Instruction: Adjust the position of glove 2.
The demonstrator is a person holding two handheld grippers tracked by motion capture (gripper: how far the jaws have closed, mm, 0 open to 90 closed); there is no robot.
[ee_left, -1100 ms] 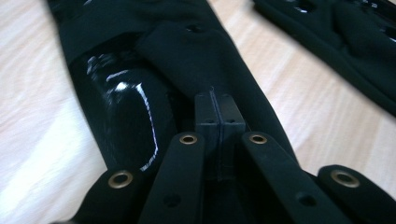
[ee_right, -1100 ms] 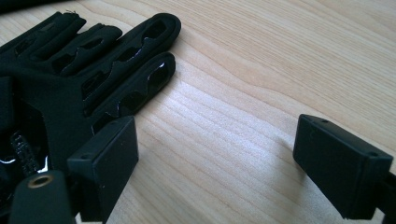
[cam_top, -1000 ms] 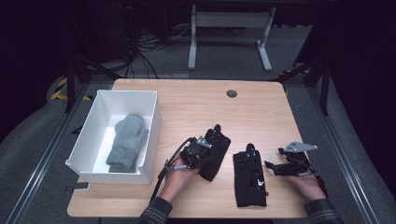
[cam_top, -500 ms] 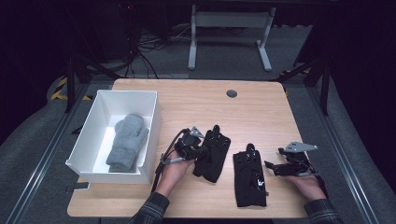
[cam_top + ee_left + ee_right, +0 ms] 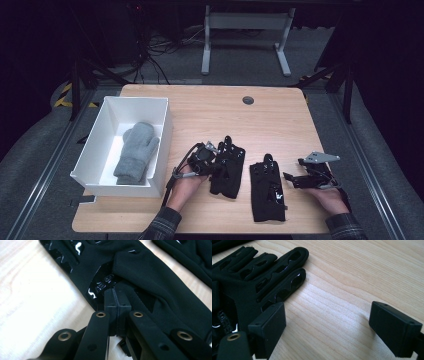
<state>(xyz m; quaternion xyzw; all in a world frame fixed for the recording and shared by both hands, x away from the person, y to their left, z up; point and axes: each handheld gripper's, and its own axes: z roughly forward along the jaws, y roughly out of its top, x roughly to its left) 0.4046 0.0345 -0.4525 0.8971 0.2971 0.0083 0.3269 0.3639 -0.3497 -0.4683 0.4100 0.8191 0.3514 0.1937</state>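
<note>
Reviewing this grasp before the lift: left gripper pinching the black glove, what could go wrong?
1. The left gripper pinches only a fold at the edge of the black glove; it may slip out on lifting.
2. The glove dangling low could catch the white bin wall.
3. The open right gripper sits beside the second glove; it could nudge it.

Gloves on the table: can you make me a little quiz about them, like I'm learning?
1. True or false: the grey mitten lies inside the white box.
2. How many black gloves lie on the wooden table?
3. Which hand-held gripper is pinching a glove: A) left, B) right, C) both?

Key:
1. True.
2. Two: the left black glove and the right black glove.
3. A. The left hand-held gripper is shut on the left black glove's edge; the right hand-held gripper is open above bare wood.
</note>
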